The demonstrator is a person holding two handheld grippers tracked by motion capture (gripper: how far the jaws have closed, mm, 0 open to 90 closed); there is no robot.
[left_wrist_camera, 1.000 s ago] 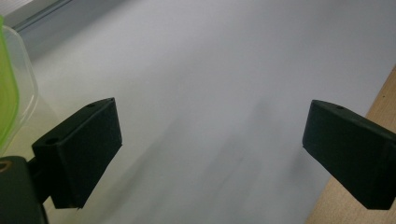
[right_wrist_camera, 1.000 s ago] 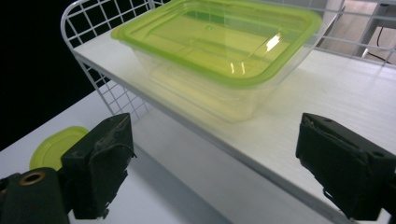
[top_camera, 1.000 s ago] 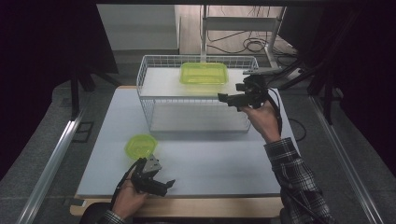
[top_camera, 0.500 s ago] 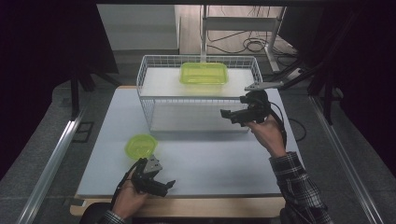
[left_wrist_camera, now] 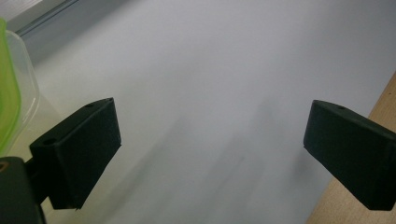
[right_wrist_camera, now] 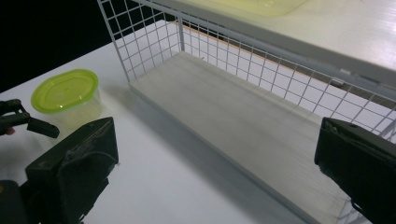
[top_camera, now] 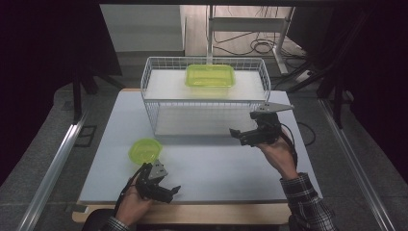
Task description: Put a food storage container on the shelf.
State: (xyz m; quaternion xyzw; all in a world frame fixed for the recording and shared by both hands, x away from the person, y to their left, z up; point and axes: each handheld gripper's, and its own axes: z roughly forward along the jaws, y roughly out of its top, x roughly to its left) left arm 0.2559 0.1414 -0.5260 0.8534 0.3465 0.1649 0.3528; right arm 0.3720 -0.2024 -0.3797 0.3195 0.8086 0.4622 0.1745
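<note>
The right gripper has its jaws spread wide, and they have just been opening, with nothing between them. It hangs in the air in front of the white wire rack, above the table. The left gripper is also spread wide and holds nothing. It sits low at the near edge of the table.

The things in the job are two green tubs. The flat green box sits on the top shelf of the rack. The small round tub with the green lid stands on the table, just beside the left gripper and apart from the rack. In the right gripper view the small round tub shows off to the left, with the low shelf of the rack in front.

It looks like the box is done and the round tub is next. One gripper would have to go to the tub, put a jaw on each side, and squeeze softly. Then it could lift the tub to the rack. The wires are close, so it must go slow.
</note>
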